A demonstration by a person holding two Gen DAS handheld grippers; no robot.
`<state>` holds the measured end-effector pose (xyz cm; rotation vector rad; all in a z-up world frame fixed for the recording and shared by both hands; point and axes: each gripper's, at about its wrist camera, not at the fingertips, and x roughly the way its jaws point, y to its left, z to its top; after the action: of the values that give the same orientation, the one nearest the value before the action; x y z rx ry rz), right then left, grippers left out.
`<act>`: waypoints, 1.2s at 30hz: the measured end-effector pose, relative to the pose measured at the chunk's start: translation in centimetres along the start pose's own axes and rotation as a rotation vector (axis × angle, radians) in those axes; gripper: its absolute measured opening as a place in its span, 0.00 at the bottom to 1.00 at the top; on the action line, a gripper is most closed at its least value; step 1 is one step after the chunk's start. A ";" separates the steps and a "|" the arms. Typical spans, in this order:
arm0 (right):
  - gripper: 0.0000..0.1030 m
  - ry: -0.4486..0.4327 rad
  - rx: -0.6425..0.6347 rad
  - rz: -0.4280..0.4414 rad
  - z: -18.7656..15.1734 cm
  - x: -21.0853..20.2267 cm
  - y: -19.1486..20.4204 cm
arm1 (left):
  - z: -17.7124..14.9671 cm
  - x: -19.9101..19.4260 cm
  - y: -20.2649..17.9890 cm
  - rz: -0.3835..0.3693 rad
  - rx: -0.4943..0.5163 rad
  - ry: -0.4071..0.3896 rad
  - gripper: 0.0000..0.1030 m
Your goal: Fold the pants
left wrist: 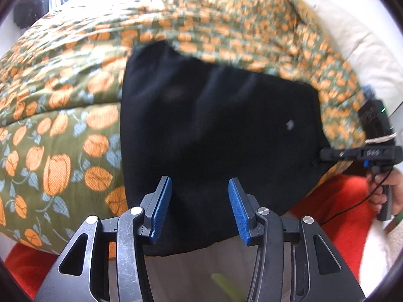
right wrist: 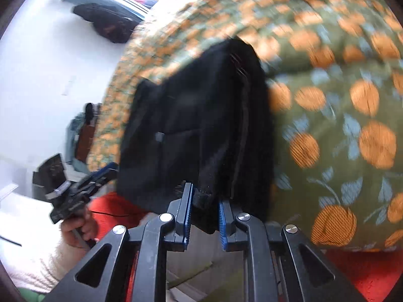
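The black pants [left wrist: 214, 125] lie folded in a compact block on a green bedspread with orange flowers [left wrist: 63, 130]. Their near edge hangs slightly over the bed's front. My left gripper [left wrist: 200, 201] is open and empty, its blue pads [left wrist: 163, 209] just above the pants' near edge. My right gripper [right wrist: 204, 216] has its jaws partly apart with a thick corner of the pants [right wrist: 201, 130] between the blue pads [right wrist: 187, 216]. In the left wrist view the right gripper [left wrist: 325, 154] touches the pants' right edge. In the right wrist view the left gripper [right wrist: 105, 173] is at the pants' left edge.
An orange-red sheet [left wrist: 327, 201] hangs below the bedspread at the bed's front. A white pillow or cover [left wrist: 352, 25] lies at the far right. A dark bag [right wrist: 108, 25] sits by the white wall, with a window behind. Grey floor [left wrist: 189, 271] shows under the grippers.
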<state>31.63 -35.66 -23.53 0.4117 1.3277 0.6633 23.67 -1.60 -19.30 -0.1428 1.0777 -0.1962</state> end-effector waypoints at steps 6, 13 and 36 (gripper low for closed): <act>0.33 -0.159 -0.085 -0.149 0.3 -3.1 2.5 | 0.3 -2.4 -0.3 0.045 0.001 -0.051 0.62; 0.33 -0.362 -0.321 -0.190 0.9 -6.1 9.1 | 1.0 -1.2 -0.8 0.190 0.002 -0.035 0.68; 0.48 -0.277 -0.364 -0.355 -4.7 2.3 9.2 | -0.8 0.4 -0.9 0.199 0.000 0.013 0.83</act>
<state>25.34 -27.67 -20.47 -0.0305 0.9582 0.5124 23.03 -2.55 -19.83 -0.0337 1.0971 -0.0175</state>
